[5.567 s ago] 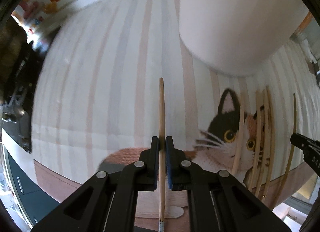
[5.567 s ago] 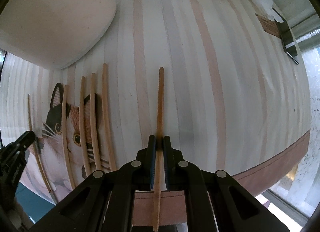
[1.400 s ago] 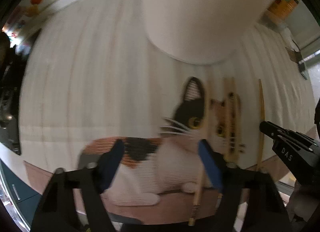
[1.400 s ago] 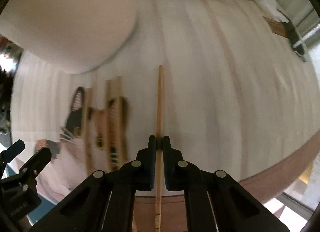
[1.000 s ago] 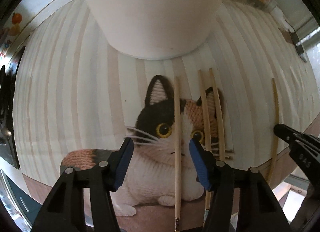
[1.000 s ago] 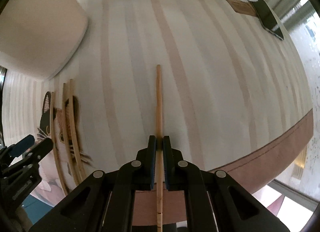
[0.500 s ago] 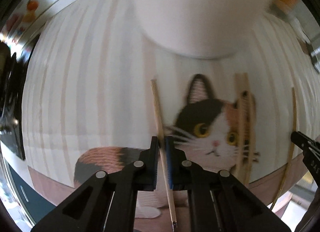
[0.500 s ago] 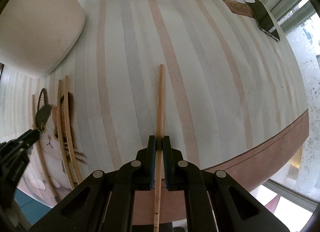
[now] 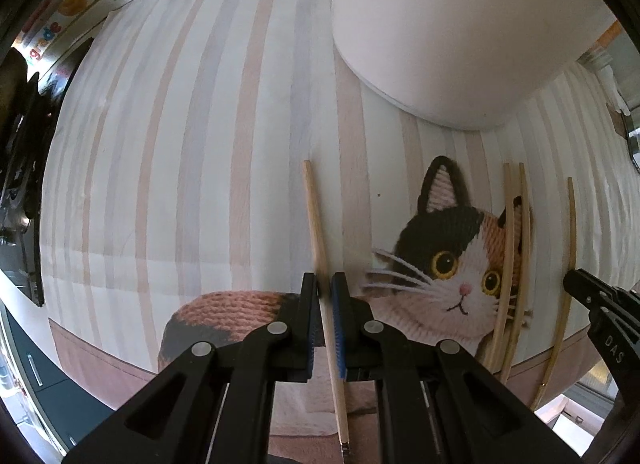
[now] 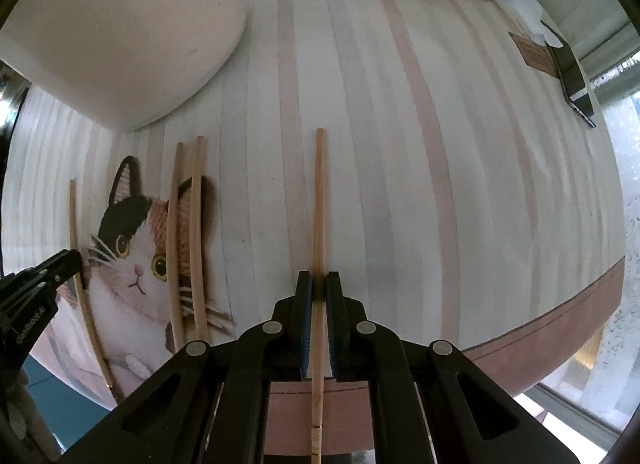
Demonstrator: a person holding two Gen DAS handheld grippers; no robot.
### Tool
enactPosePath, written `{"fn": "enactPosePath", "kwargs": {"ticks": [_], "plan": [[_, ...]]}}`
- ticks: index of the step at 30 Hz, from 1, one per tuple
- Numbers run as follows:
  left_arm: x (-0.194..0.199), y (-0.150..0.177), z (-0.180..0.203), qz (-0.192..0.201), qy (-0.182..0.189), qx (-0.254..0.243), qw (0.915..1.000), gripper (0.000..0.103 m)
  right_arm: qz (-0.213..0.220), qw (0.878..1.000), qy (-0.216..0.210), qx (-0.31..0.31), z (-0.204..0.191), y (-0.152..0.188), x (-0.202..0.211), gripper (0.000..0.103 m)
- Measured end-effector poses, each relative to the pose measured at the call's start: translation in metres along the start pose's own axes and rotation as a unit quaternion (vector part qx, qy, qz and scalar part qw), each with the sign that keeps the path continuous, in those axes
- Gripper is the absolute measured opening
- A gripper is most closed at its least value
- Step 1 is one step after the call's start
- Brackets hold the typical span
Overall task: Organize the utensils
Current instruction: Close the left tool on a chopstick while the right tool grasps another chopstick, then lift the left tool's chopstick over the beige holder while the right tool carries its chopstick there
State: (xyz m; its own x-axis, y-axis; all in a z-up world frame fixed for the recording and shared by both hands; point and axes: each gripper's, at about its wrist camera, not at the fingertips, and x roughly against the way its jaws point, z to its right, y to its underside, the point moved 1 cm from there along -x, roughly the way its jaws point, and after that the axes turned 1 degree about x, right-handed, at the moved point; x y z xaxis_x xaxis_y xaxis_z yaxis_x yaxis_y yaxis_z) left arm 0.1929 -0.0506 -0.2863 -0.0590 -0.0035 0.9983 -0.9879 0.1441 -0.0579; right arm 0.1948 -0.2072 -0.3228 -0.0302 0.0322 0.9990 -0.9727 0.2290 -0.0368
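Both jaw pairs clenched: left gripper (image 9: 325, 292) on a chopstick (image 9: 316, 224) tilted upper-left of frame, right gripper (image 10: 316, 290) on a chopstick (image 10: 319, 200) running straight up-frame. White container (image 9: 448, 36) sits upper right, nearer the left; loose pair (image 9: 514, 264) lies lower right.

White letters reading "DAS" are showing on the black right gripper (image 9: 600, 304) at the left wrist view's right edge. Colourful letters at the top-left corner are staying too blurred to read.
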Motion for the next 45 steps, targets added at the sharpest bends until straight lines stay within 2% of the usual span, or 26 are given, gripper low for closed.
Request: {"fn": "enactPosePath", "kwargs": {"ticks": [4,10,32,37,45], "plan": [[-0.006,-0.013,-0.015,-0.001,0.006,0.003,1.0,0.006,-0.01,1.0,0.002,0.003,-0.003,-0.006,0.0,0.008],[-0.015,-0.032,-0.021,-0.002,0.01,0.002,0.9999,0.006,-0.012,1.0,0.01,0.006,-0.032,-0.037,-0.015,0.009],[-0.018,-0.038,-0.021,0.007,0.003,-0.004,1.0,0.005,-0.014,1.0,0.009,0.007,-0.034,-0.038,-0.015,0.009],[0.005,-0.039,-0.028,0.055,-0.02,-0.006,0.9983,0.004,-0.002,1.0,0.001,-0.008,-0.026,-0.038,-0.009,0.007],[0.077,-0.054,-0.049,0.16,-0.036,-0.002,0.9865,0.004,0.092,0.995,-0.012,-0.022,-0.03,-0.043,0.053,0.007]]}}
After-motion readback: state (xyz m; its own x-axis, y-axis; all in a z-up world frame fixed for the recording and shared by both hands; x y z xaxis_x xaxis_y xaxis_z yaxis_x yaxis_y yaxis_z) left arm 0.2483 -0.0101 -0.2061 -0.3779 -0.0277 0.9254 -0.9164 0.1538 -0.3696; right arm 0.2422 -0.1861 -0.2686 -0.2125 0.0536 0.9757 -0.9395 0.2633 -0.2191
